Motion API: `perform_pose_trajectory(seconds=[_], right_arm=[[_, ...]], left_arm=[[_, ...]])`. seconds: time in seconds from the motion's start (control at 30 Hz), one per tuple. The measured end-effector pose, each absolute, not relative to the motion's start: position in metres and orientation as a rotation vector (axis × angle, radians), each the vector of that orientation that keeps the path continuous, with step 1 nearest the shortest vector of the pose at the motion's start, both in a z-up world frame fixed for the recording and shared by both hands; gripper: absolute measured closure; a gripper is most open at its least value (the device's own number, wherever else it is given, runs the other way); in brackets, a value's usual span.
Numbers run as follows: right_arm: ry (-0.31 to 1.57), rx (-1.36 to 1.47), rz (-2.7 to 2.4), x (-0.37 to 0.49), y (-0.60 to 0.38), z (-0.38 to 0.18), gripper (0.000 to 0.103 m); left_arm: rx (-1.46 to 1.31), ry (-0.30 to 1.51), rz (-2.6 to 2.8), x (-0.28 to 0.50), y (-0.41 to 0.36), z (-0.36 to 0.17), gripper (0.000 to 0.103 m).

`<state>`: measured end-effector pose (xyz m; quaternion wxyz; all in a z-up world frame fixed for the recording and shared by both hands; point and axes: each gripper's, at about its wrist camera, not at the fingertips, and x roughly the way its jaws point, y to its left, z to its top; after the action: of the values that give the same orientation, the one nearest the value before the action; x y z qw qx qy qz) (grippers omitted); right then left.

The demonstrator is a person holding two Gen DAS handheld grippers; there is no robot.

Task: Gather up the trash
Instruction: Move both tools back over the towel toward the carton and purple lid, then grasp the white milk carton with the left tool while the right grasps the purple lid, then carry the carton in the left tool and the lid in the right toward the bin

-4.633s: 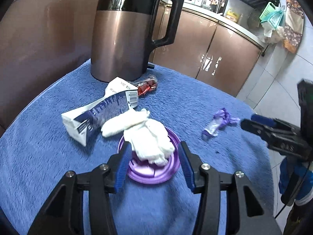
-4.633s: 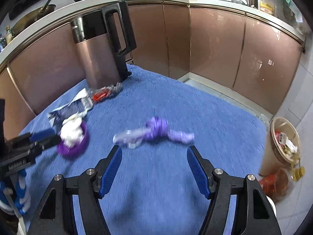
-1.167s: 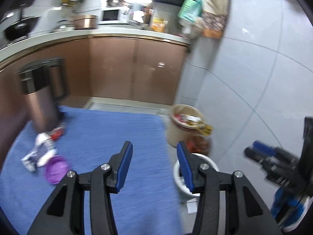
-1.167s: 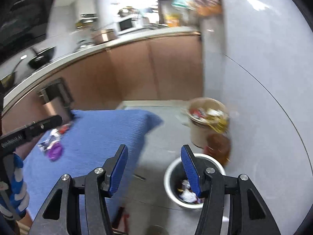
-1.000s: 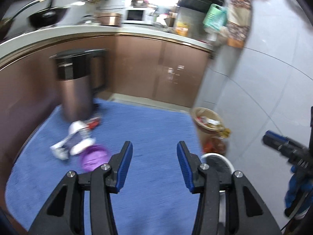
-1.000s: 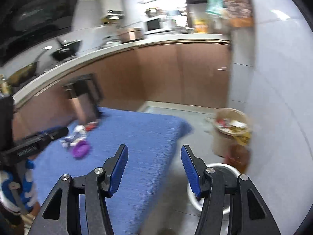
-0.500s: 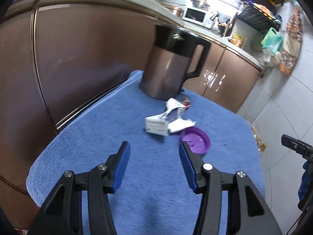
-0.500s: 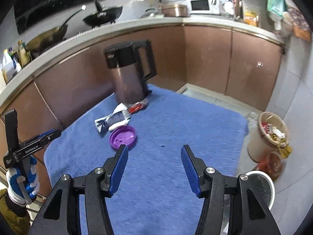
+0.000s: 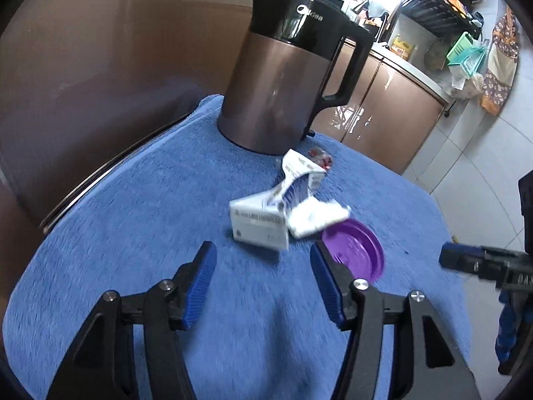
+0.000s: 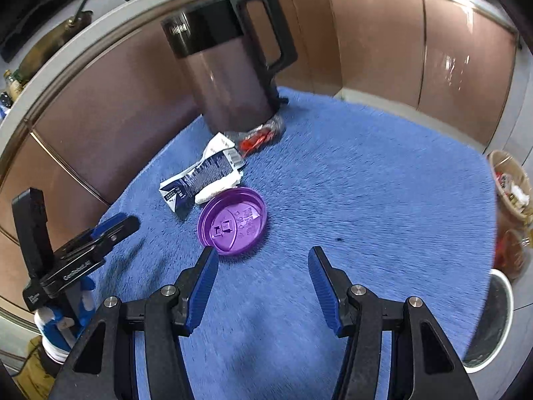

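On the blue towel-covered counter (image 9: 140, 200), left to right, lie a crushed white-and-blue paper carton (image 9: 266, 223), a crumpled white tissue (image 9: 314, 218) touching it, and a flat purple plastic cup lid (image 9: 354, 255); a red wrapper (image 9: 320, 159) sits by the brown electric kettle (image 9: 279, 76); all look light; the carton is crushable, best pinched across its flattened body; the lid is thin, stiff and slippery, best taken by its rim; the left gripper (image 9: 263, 278), jaws just widening, holds nothing; the right gripper (image 10: 263, 280) stands half open and empty.
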<state>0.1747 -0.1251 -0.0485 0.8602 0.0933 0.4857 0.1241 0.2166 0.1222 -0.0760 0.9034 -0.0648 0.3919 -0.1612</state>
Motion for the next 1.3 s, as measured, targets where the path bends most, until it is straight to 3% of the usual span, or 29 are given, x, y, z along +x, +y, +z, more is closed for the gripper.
perform_pose_trajectory(seconds=[0.2,0.4,0.6,0.67,0.77,0.9,1.3], right_arm=[[1.068,0.153,0.271,0.2,-0.114,-0.067,0.05],[1.112,0.215,0.306,0.221,-0.117,-0.087,0.05],[1.17,0.236,0.348,0.236,-0.111,-0.11,0.066],[1.177,0.244,0.371,0.239,-0.106,-0.114,0.069],[1.175,0.241,0.361,0.241,-0.103,-0.115,0.072],[1.178,0.249,0.357,0.234,-0.107,-0.118,0.092],[1.071,0.208,0.297,0.171,-0.144,-0.081,0.099]], left_arm=[[-0.007,0.79,-0.393,0.26,0.105,-0.059,0.046],[0.125,0.987,-0.477,0.31,0.07,-0.078,0.046],[0.195,1.071,-0.434,0.32,0.056,-0.109,0.048],[0.174,1.072,-0.434,0.317,0.059,-0.115,0.063],[0.107,1.058,-0.417,0.312,0.07,-0.115,0.07],[0.004,1.036,-0.378,0.298,0.091,-0.115,0.07],[-0.101,0.942,-0.301,0.21,0.13,-0.087,0.07]])
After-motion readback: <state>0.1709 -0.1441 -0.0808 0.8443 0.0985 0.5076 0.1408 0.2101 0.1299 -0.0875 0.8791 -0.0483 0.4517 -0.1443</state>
